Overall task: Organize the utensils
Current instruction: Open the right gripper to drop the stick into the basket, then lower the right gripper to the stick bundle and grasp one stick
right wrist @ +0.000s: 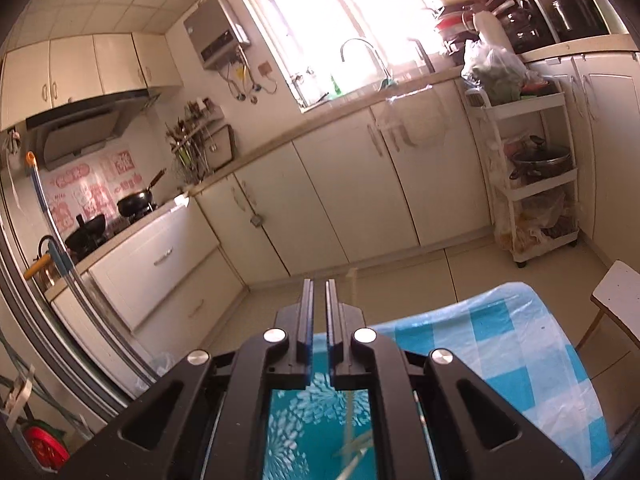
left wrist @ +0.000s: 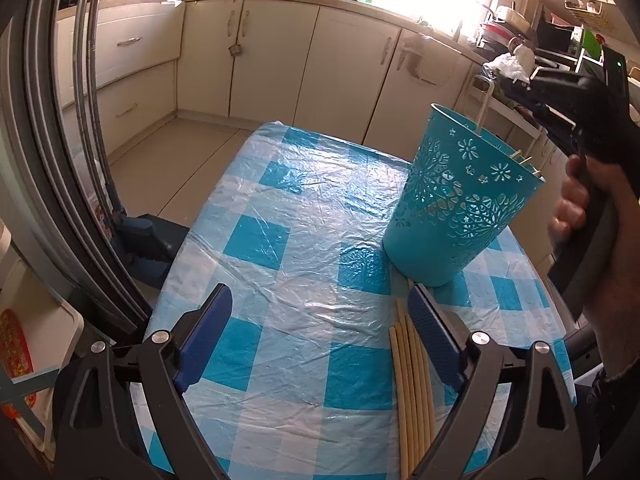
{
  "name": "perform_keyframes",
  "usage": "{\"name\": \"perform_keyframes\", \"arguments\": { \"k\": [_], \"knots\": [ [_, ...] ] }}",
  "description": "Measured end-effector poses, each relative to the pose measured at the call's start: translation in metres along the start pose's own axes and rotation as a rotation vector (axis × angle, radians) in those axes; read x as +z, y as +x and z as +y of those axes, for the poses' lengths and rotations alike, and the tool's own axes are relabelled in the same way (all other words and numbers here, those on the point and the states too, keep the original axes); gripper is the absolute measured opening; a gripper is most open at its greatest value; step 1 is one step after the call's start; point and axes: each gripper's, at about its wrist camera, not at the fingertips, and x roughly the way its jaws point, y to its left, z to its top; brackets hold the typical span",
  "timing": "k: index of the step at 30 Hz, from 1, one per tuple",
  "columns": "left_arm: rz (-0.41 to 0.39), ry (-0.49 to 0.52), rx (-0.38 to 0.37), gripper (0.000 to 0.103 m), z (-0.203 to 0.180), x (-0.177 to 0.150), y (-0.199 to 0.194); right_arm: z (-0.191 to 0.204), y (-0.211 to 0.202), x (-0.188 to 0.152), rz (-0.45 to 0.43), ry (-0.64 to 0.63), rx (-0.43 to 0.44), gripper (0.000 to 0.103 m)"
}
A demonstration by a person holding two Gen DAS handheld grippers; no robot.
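A teal cut-out holder (left wrist: pixel 456 196) stands on the blue-checked table (left wrist: pixel 288 248) with several chopsticks inside it. Several pale chopsticks (left wrist: pixel 412 384) lie on the table beside my right finger. My left gripper (left wrist: pixel 320 320) is open and empty, low over the table, with the loose chopsticks at its right side. My right gripper (right wrist: pixel 319 300) hovers above the holder (right wrist: pixel 316 424) with its jaws nearly closed on one pale chopstick (right wrist: pixel 351 284), which hangs down into the holder. In the left wrist view that chopstick (left wrist: pixel 482 108) stands above the holder's rim under the right gripper (left wrist: pixel 516 84).
Cream kitchen cabinets (left wrist: pixel 248 52) and floor lie beyond the table's far edge. A blue dustpan and brush (left wrist: pixel 148 240) stand on the floor at left. A white rack (right wrist: pixel 532 176) with pots stands at right, a white stool (right wrist: pixel 616 300) beside the table.
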Motion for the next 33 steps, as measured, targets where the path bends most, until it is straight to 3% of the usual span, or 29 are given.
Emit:
{"name": "perform_keyframes", "arguments": {
  "k": [2,3,5,12,13,16,20,21,24,33],
  "knots": [
    [-0.004,0.001,0.001,0.086,0.0,0.0,-0.002,-0.004,-0.005,0.001,0.001,-0.006,0.005,0.009],
    [-0.007,0.003,0.002,0.086,-0.001,0.0,-0.003,-0.005,-0.008,0.002,-0.001,-0.007,0.008,0.016],
    [-0.009,0.004,0.003,0.086,-0.002,0.001,-0.004,-0.006,-0.016,0.005,-0.011,-0.012,0.009,0.021],
    [0.006,-0.006,0.008,0.086,0.001,0.0,-0.005,0.002,-0.087,-0.016,-0.033,-0.068,0.028,0.028],
    [0.008,-0.009,0.012,0.086,0.003,-0.001,-0.005,0.003,-0.093,-0.026,-0.01,-0.08,0.021,0.028],
    [0.019,-0.021,0.025,0.087,0.008,-0.004,-0.004,0.004,-0.096,-0.077,0.171,-0.121,-0.005,0.027],
    [0.05,-0.02,0.043,0.087,0.01,-0.012,-0.002,-0.006,-0.063,-0.143,0.44,-0.086,-0.014,0.018],
    [0.053,-0.013,0.046,0.087,0.01,-0.013,-0.002,-0.007,-0.055,-0.151,0.47,-0.083,-0.017,0.017],
    [0.061,0.012,0.051,0.087,0.007,-0.017,-0.004,-0.005,-0.03,-0.165,0.528,-0.069,-0.018,0.015],
    [0.103,0.045,0.05,0.087,0.002,-0.028,-0.002,-0.001,0.022,-0.169,0.571,-0.104,-0.097,0.009]
  ]
}}
